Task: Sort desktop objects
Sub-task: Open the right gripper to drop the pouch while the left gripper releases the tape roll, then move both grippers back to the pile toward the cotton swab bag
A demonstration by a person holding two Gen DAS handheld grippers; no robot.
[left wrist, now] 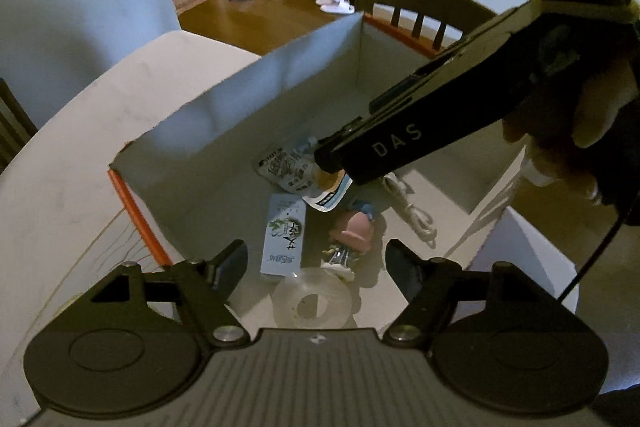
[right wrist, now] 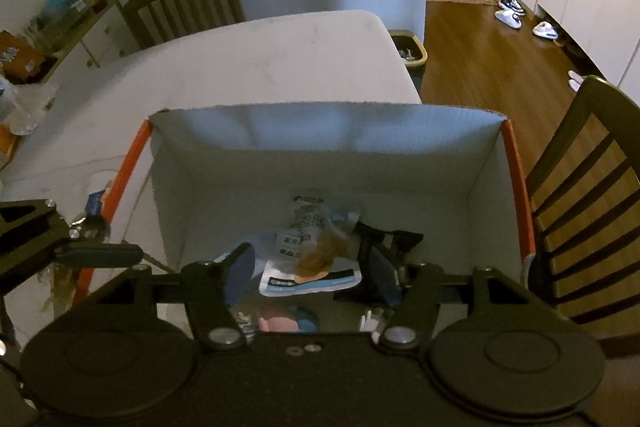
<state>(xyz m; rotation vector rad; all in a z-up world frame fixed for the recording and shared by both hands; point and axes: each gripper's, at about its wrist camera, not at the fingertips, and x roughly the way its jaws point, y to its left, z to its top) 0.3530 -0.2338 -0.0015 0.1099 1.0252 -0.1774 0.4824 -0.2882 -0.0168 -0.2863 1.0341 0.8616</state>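
Observation:
An open cardboard box (left wrist: 240,95) with orange edges stands on the white table (left wrist: 80,147). On its floor lie a printed snack packet (left wrist: 292,171), a small white carton (left wrist: 282,239), a figurine with a pink hat (left wrist: 352,235), a white cable (left wrist: 412,211) and a clear tape roll (left wrist: 312,301). My left gripper (left wrist: 316,263) hovers open above the box's near end, holding nothing. My right gripper (right wrist: 310,267) reaches down into the box (right wrist: 320,135), open, with the packet (right wrist: 308,267) lying below the gap between its fingers. A dark item (right wrist: 396,239) sits beside the packet.
Dark wooden chairs stand at the table's far side (right wrist: 184,3) and right next to the box (right wrist: 580,187). A bin (right wrist: 408,53) sits past the table's corner. Cluttered shelving (right wrist: 48,27) is at the left. A hand (left wrist: 560,155) holds the right gripper.

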